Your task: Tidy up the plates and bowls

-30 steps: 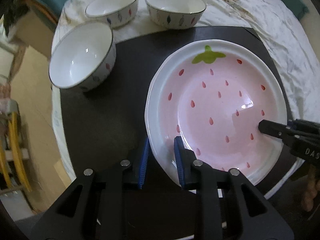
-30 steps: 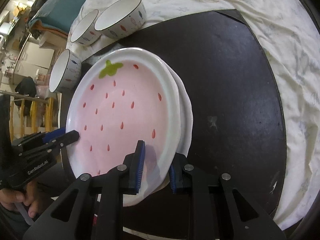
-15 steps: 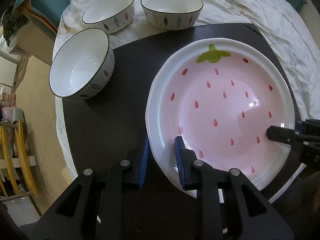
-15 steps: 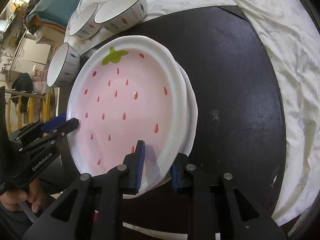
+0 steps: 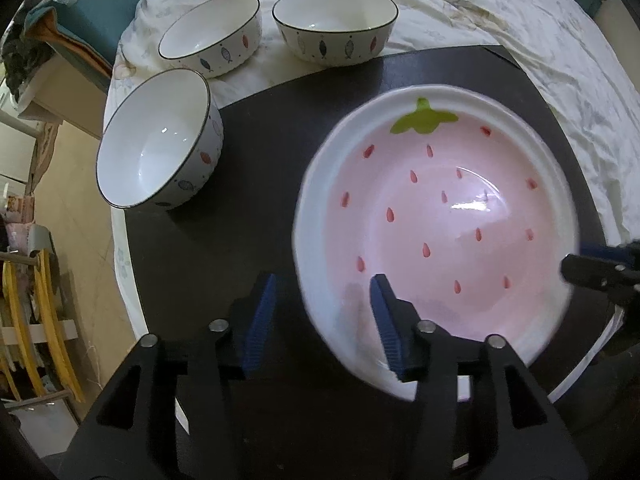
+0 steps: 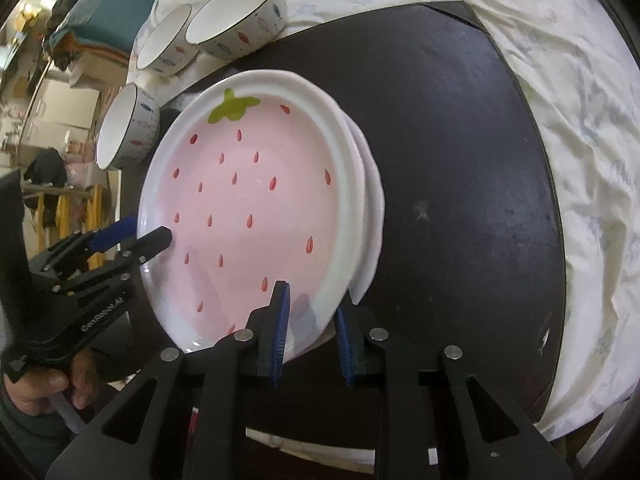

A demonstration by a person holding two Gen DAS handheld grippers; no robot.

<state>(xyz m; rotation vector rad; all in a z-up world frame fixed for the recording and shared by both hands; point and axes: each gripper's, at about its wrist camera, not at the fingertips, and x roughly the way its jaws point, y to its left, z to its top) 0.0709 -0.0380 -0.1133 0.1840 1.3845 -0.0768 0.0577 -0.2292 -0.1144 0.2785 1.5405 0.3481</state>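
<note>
A pink strawberry plate (image 5: 440, 220) with a white rim lies over a second white plate (image 6: 372, 200) on a black mat (image 5: 248, 128). My left gripper (image 5: 325, 280) straddles the plate's near-left rim; its jaws are opening and the blue pads stand clear of the rim. It also shows at the left of the right wrist view, left gripper (image 6: 150, 228). My right gripper (image 6: 312, 300) is shut on the strawberry plate's (image 6: 256, 208) rim, one pad inside and one under the edge. The right gripper (image 5: 576, 260) appears at the plate's far-right edge.
Three white bowls with fish prints stand beyond the plate: one (image 5: 156, 152) on the mat's left corner, two (image 5: 208, 36) (image 5: 332, 8) on the crumpled white cloth (image 5: 520, 20). The mat (image 6: 460, 120) is bare to the right of the plates. A hand (image 6: 36, 392) holds the left gripper.
The left gripper's jaws have spread apart and let go of the plate rim they pinched before. The right gripper still grips the opposite rim. The plate's near edge is blurred.
</note>
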